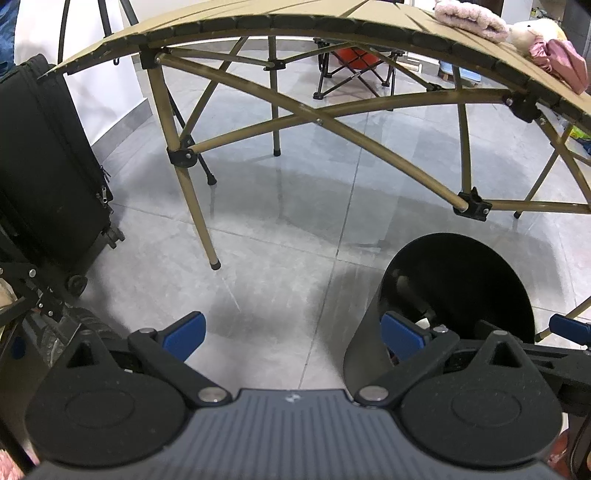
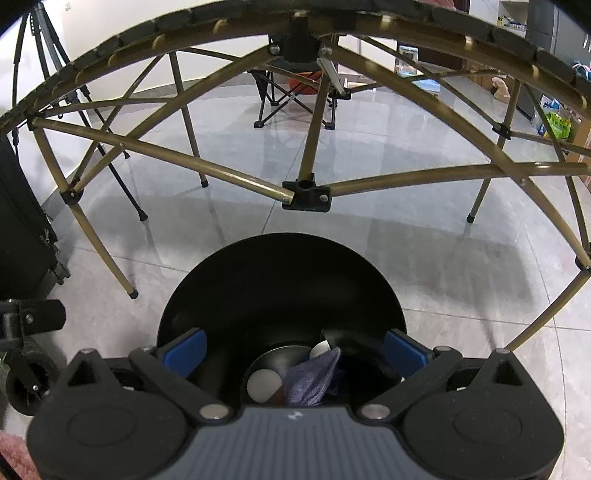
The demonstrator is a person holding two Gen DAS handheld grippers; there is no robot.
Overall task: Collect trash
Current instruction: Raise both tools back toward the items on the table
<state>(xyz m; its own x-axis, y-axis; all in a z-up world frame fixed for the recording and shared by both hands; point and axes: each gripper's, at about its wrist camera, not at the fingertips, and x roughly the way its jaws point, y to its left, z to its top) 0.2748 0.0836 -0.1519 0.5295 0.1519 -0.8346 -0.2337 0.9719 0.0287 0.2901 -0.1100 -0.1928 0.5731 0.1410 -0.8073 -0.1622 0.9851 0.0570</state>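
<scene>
Over on the left, the left hand-held gripper [image 1: 293, 334] is hovering with its jaws apart and empty above bare floor tiles [image 1: 266, 221], no trash showing there. Moving right, the right hand-held gripper [image 2: 293, 350] is hanging wide open over the black bin [image 2: 280, 280], where a blue-grey crumpled cloth [image 2: 314, 376] and pale discs [image 2: 263, 384] are lying inside. So that drop looks done, though the bench [image 1: 280, 16] is carrying plush pink items that may need judging.

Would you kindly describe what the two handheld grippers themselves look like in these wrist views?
Both look alike. The left gripper and right gripper each have a grey ribbed body with a small pale logo, flanked by two matte black round housings. Black linkage arms with silver pivot pins carry the fingers, which end in blue pads. No cables, sleeves or hands are visible.
</scene>
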